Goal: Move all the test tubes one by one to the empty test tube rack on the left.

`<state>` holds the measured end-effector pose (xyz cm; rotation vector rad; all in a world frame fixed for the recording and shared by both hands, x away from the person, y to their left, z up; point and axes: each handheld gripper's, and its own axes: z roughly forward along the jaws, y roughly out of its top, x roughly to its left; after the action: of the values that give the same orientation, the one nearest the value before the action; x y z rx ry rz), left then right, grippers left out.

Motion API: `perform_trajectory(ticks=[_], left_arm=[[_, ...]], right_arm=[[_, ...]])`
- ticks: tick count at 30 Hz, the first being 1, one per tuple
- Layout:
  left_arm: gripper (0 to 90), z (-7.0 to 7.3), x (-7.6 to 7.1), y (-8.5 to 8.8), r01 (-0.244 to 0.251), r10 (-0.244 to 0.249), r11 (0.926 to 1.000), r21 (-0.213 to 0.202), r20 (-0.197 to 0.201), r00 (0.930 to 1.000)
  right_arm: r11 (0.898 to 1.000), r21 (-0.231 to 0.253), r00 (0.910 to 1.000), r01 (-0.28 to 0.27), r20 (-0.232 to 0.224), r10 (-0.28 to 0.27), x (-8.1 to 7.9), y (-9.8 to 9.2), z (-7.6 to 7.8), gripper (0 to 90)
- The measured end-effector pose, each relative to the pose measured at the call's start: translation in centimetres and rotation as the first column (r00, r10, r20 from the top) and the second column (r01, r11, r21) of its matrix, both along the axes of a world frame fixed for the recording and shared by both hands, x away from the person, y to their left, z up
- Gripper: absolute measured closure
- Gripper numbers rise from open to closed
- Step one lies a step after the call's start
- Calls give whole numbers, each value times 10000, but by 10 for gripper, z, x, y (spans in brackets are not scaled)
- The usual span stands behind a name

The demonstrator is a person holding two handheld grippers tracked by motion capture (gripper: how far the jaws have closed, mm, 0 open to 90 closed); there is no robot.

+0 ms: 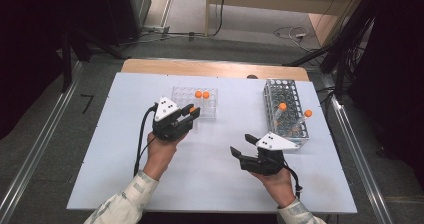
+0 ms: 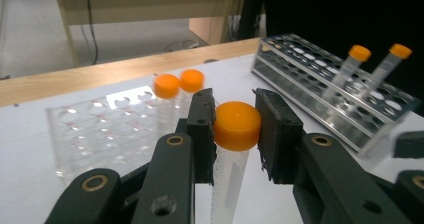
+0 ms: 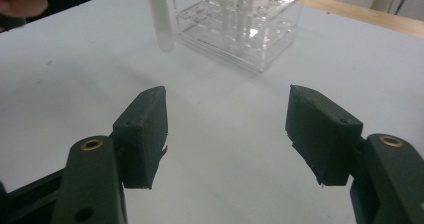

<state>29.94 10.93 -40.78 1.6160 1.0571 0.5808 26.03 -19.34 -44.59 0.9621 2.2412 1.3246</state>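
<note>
I held a tube (image 2: 231,159) in my left tongs (image 2: 235,129), with the pads squeezed on its orange cap (image 2: 237,125). I gripped it up at the cap so the long clear part could hang free and slide into a hole. In the left gripper view the tube sat in the middle of the picture, cap on top and its long side running straight down, so it pointed at the table (image 1: 210,159). In the high view it was left of the middle, just in front of the clear rack (image 1: 195,102), which already had two tubes in it. I think that rack was where mine should go. My right tongs (image 3: 225,134) were wide apart with nothing in them, low in the high view, near the metal rack (image 1: 285,109) at the right.
</note>
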Motion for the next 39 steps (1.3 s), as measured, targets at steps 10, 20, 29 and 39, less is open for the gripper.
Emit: perform_trajectory(ticks=[10, 20, 29, 39], left_arm=[[706, 24, 28, 11, -795, 792, 9968, 71, 336, 9963], [706, 30, 61, 5, -1372, 1360, 9903, 210, 529, 9893], [705, 18, 75, -1, -1609, 1586, 9851, 601, 416, 9865], [703, 3, 73, -2, -1503, 1489, 9852, 821, 223, 9886]], right_arm=[[9967, 15, 9967, 808, -93, -808, -1, -41, -4, 317], [9929, 202, 9931, 1173, -117, -1171, -3, -58, -3, 319], [9910, 330, 9915, 1299, -105, -1296, -3, -65, -3, 323], [9909, 294, 9912, 1317, -149, -1313, -3, -65, -4, 323]])
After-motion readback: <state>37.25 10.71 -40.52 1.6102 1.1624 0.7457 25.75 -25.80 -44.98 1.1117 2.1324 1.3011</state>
